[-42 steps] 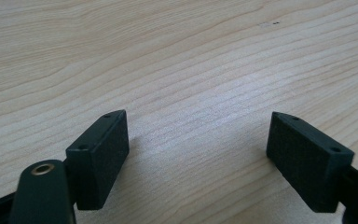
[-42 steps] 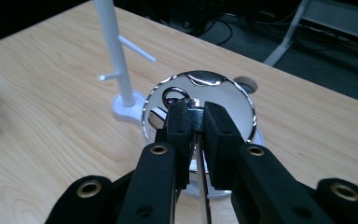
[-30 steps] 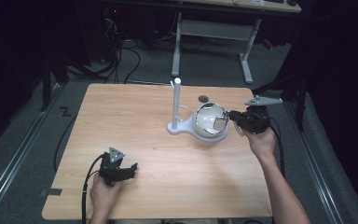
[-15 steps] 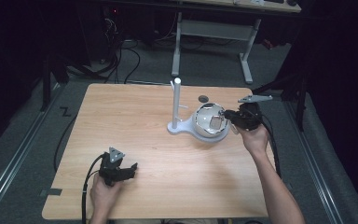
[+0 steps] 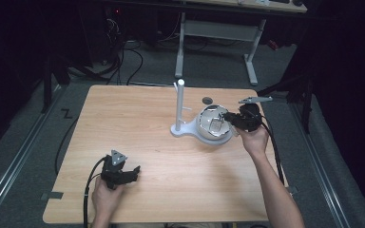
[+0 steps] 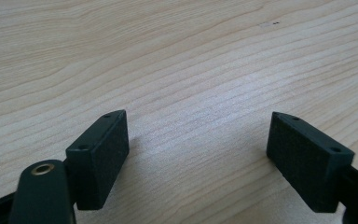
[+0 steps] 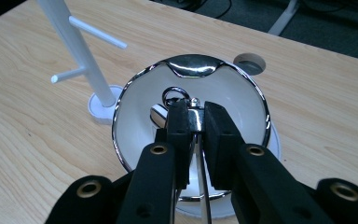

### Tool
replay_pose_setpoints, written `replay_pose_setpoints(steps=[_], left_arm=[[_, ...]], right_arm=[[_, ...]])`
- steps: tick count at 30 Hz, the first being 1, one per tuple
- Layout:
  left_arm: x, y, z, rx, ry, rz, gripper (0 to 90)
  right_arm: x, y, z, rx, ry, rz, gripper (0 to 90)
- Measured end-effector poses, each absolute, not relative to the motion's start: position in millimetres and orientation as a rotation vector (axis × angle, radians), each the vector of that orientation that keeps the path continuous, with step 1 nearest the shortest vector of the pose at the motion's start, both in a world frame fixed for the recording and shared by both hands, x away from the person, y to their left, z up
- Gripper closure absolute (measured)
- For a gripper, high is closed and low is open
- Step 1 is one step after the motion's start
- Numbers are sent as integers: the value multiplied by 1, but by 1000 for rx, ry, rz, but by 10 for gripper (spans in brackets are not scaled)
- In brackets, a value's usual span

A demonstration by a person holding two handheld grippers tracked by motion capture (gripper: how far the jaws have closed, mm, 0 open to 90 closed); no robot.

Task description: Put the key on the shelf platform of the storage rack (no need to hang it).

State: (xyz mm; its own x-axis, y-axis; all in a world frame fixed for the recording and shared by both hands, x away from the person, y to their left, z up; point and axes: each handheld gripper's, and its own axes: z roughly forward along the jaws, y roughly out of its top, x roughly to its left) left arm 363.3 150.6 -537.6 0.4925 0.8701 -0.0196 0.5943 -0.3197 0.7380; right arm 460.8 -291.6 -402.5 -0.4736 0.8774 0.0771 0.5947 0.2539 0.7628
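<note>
A white bowl with a chrome rim [image 7: 121,107] stands on the wooden table, right of a white peg stand [image 7: 77,46]. My right gripper [image 7: 196,109] reaches over the bowl, shut on a small chrome metal piece [image 7: 196,120] that carries a ring [image 7: 176,94] at its top. In the high view the right gripper [image 5: 225,117] sits at the right edge of the bowl [image 5: 204,124], beside the stand [image 5: 179,104]. My left gripper [image 5: 134,171] rests near the table's front left. Its jaws stand wide apart over bare wood [image 6: 198,140], holding nothing.
A round cable hole [image 5: 207,100] lies in the table just behind the bowl. The stand's two short pegs [image 7: 98,32] point toward the bowl. A white desk frame [image 5: 218,33] and cables stand on the floor beyond the table's far edge.
My right gripper has shifted a little left, further over the bowl. The left gripper has stayed where it was.
</note>
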Motion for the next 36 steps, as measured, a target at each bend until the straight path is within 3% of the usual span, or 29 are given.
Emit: replay_pose_setpoints(steps=[36], left_arm=[[363, 151, -538, 2040, 1201, 505, 213]], right_arm=[[501, -283, -431, 1483, 2123, 1008, 818]])
